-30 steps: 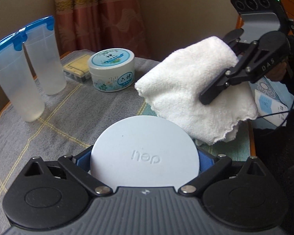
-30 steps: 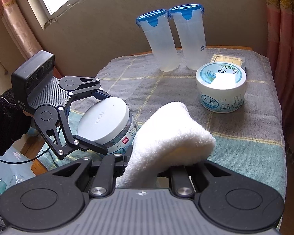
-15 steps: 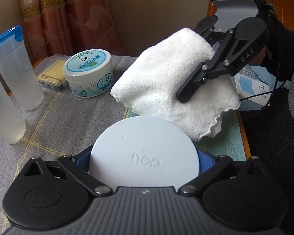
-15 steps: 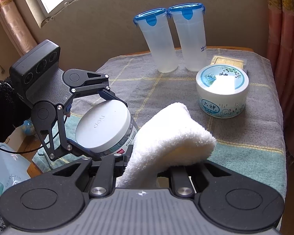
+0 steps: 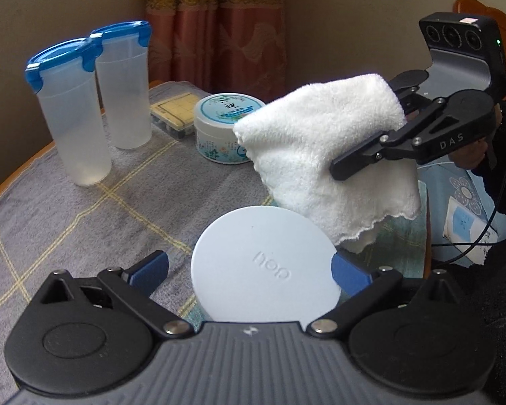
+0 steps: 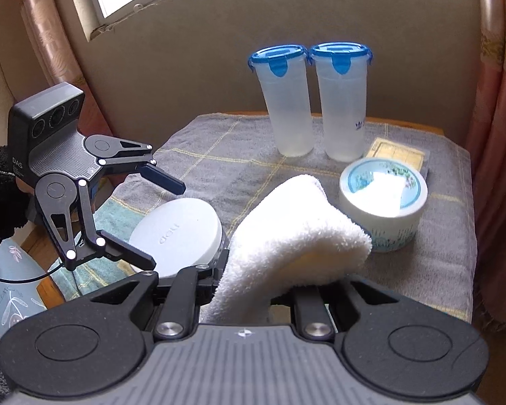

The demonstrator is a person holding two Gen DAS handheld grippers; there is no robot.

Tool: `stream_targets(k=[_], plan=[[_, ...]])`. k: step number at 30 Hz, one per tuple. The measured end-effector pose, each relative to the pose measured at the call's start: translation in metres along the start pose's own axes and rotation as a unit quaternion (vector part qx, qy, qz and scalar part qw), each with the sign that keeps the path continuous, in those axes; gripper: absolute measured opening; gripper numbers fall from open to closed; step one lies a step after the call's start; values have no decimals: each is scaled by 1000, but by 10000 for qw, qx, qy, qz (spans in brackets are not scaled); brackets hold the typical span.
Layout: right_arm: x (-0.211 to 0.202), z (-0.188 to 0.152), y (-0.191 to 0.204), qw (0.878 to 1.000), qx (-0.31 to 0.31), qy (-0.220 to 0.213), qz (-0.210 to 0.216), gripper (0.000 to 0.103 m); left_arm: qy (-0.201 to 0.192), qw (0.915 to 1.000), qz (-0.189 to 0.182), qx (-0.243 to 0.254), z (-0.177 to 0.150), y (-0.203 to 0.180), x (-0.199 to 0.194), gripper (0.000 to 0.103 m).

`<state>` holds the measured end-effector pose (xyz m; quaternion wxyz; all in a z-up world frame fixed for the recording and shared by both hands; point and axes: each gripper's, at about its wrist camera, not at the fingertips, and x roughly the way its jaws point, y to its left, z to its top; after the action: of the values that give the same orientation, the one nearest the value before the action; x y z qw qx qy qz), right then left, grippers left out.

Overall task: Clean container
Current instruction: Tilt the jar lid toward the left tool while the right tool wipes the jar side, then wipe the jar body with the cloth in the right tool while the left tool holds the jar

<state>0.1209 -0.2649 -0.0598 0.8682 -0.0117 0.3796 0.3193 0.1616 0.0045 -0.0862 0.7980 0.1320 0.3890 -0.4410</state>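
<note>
A round container with a pale grey lid (image 5: 263,270) stands on the grey checked cloth (image 5: 84,219). My left gripper (image 5: 249,268) straddles it with the jaws spread wide. The left blue pad stands clear of the lid and the right pad lies close to its rim. In the right wrist view the container (image 6: 178,229) sits between the left gripper's (image 6: 167,226) two black fingers, the upper one well off it. A folded white towel (image 5: 320,152) hangs in my right gripper (image 5: 347,155), which is shut on it just above and right of the lid. The towel (image 6: 293,236) hides the right gripper's (image 6: 263,287) fingertips.
Two tall clear tumblers with blue lids (image 6: 286,101) (image 6: 344,101) stand at the back of the table. A round white tub with a blue-green label (image 6: 384,202) and a flat yellow box (image 6: 398,152) sit beside them. The table's wooden edge (image 5: 428,236) runs close on the right.
My left gripper's jaws have spread off the container, leaving a gap on the left side. Both views have rolled and shifted a little. The towel stays gripped near the lid.
</note>
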Motion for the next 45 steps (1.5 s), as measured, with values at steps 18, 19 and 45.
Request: stream_targets(k=[18, 19, 45], plan=[[27, -16, 13, 9967, -37, 430, 692, 20, 393, 9921, 546, -1063, 2, -2, 2, 103], [26, -18, 16, 9964, -10, 437, 727, 20, 435, 9912, 574, -1113, 3, -3, 2, 103], [21, -37, 23, 9944, 352, 324, 940, 20, 607, 9865, 844, -1265, 6, -7, 2, 103]])
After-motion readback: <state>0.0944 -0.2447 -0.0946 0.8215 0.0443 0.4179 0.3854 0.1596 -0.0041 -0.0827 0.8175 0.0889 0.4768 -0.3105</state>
